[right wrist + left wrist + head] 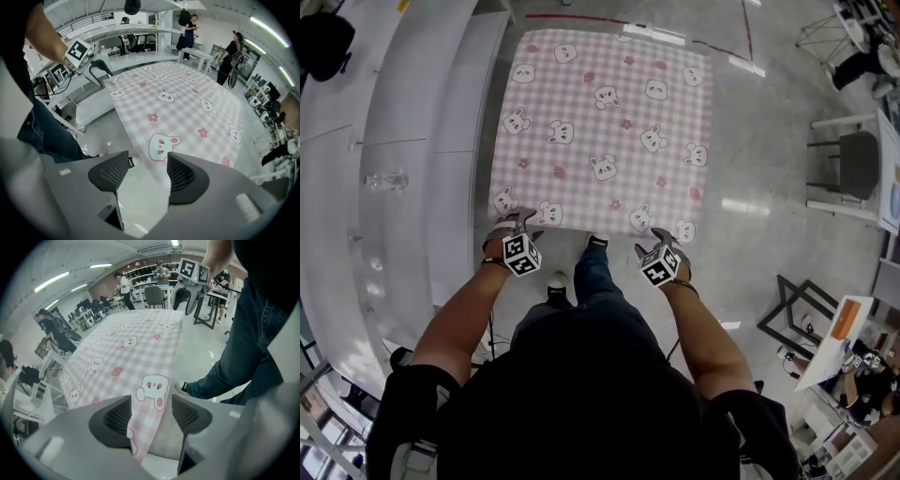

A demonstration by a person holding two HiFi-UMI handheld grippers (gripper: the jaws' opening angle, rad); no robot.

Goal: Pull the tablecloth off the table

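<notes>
Left gripper [150, 412] and right gripper [143, 171] both agape at tablecloth [605, 131] edge, table underneath hidden.

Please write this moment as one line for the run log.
left gripper: open, tablecloth edge between jaws | right gripper: open at same edge | tablecloth: spread flat, not gripped

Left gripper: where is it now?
Head view, lower left: the left gripper is at the tablecloth's near-left corner, jaws open astride its hanging edge. The right gripper is at the near-right corner.
</notes>
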